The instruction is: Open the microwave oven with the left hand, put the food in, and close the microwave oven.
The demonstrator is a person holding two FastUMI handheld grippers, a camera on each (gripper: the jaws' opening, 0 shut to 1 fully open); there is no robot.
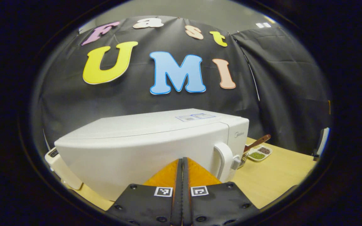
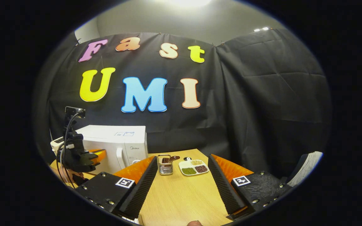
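The white microwave [image 1: 156, 147] sits on the wooden counter [image 1: 272, 179] with its door shut, and the left claw [image 1: 182, 166] is right up in front of it with its fingers pressed together, handle [image 1: 224, 158] just off to the right. Over in the right gripper view the right claw [image 2: 181, 169] is spread wide over the counter, pointing at a divided dish of beans [image 2: 193, 167] and a little wire basket [image 2: 165, 164] beside the microwave.

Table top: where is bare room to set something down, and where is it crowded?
Bare wood lies between the open right tongs, in front of the wire basket and the divided dish. Crowded: the strip where microwave, basket and dish stand side by side.
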